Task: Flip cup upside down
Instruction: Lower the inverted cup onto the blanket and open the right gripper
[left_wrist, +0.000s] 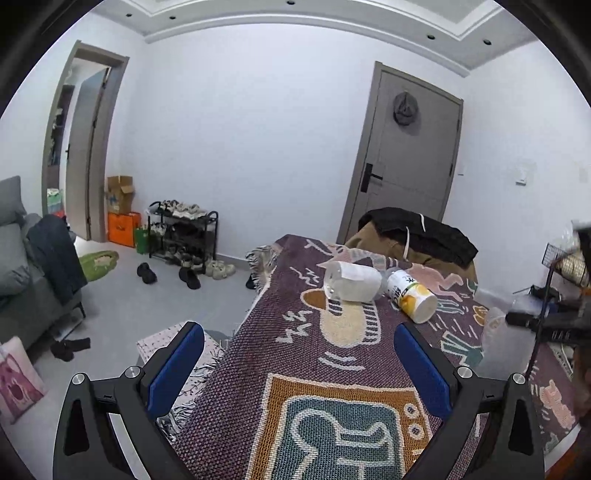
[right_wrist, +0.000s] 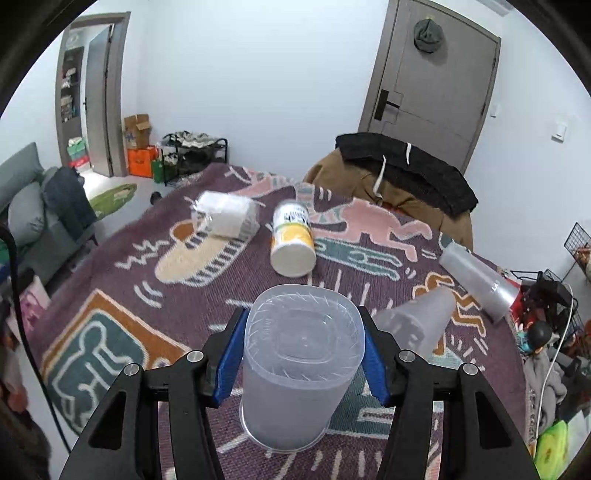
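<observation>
Right gripper (right_wrist: 301, 354) clamps a translucent cup (right_wrist: 301, 365) (rim down on the blanket (right_wrist: 110, 266)); left gripper (left_wrist: 299, 365) gapes wide, empty.

Three clear cups (right_wrist: 301, 354) (one gripped), two lying containers (right_wrist: 291, 238).

The cup (right_wrist: 301, 363) stands upside down on the blanket (right_wrist: 122, 258), between the two pads of the right gripper (right_wrist: 301, 360). Beyond it, a can (right_wrist: 291, 240) lies on its side near the blanket's middle. A wrapped roll (right_wrist: 226, 215) lies left of the can, apart from it. To the right of the held cup, a second cup (right_wrist: 417, 321) lies tipped over, and a third cup (right_wrist: 478, 280) lies farther right. A jacket (right_wrist: 406, 170) is draped at the far edge. The left gripper (left_wrist: 299, 365) hovers over the blanket's near left edge.
</observation>
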